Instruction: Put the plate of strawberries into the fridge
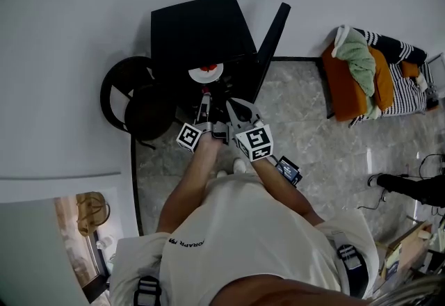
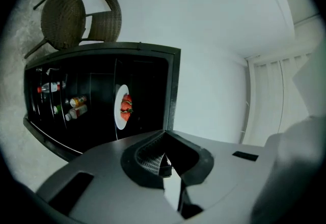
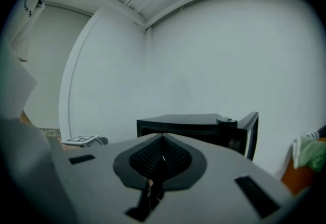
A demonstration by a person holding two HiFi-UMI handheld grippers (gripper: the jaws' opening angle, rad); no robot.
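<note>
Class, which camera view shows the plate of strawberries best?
The left gripper view: the plate of strawberries sits inside the open fridge, berries distinct. The head view shows it small, at the fridge opening. The right gripper view shows only the fridge's outside, no plate.

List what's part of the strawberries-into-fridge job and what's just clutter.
Job:
plate of strawberries
fridge
left hand-held gripper
right hand-held gripper

Lying about:
wicker chair
bottles
orange chair
clothes
</note>
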